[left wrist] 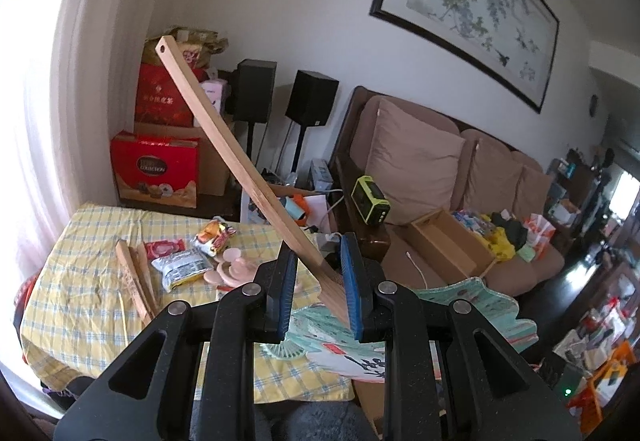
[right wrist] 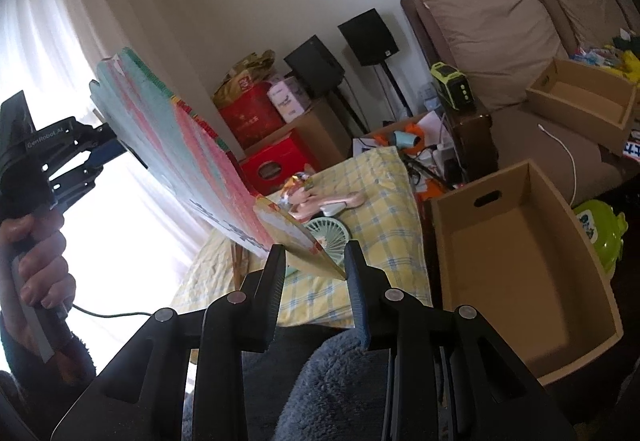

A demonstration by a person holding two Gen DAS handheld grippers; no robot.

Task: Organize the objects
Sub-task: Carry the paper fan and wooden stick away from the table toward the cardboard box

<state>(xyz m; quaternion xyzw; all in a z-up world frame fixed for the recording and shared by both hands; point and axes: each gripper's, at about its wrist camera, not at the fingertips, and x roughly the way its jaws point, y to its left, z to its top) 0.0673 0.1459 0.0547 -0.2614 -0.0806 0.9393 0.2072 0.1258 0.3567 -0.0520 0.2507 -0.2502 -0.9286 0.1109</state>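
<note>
Left gripper [left wrist: 318, 281] pinches wooden stick [left wrist: 224, 145] slanting to 11 o'clock, right gripper [right wrist: 314, 273] barely pinches fan [right wrist: 180, 161] corner over counter [right wrist: 384, 217]; loose corner hold could drop it.

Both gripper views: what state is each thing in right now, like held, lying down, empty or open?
Left gripper: shut on the wooden stick.
Wooden stick: held, tilted up.
Right gripper: shut on the paper fan.
Paper fan: spread open, held in the air.
Cardboard box: open-topped, empty.
Snack packets: lying on the checked cloth.
</note>
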